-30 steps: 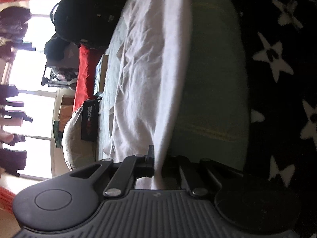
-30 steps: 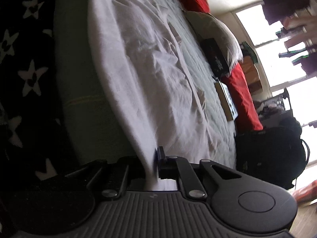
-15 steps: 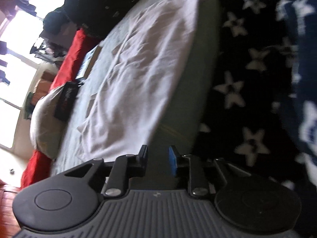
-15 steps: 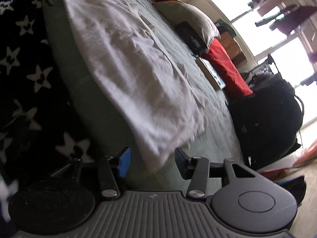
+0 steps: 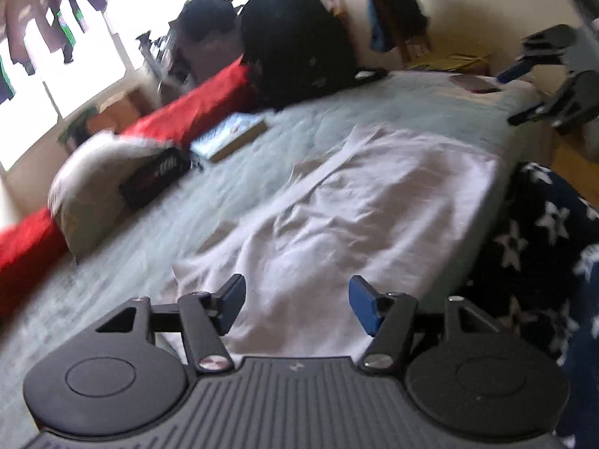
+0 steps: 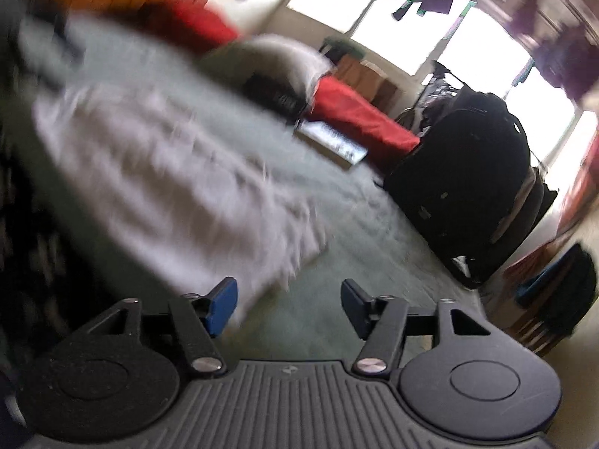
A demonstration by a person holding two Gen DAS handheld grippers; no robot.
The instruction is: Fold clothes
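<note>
surface: pale green bed [image 5: 262, 183], white garment [image 5: 374, 217] centre | room: bright windows [image 5: 112, 37] upper left | writing: unreadable | left gripper [image 5: 295, 305], right gripper [image 6: 288, 305]: jaws opening, empty

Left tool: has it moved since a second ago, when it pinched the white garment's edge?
Yes. The left tool has let go and lifted off the white garment; its jaws are opening, nothing between them, above the bed.

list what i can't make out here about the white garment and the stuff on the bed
- White garment: creases and edges smeared by motion blur in the right wrist view.
- Its near hem: hidden behind the left gripper body in the left wrist view.
- Black box lettering: blurred.
- Book cover: too small and blurred.
</note>
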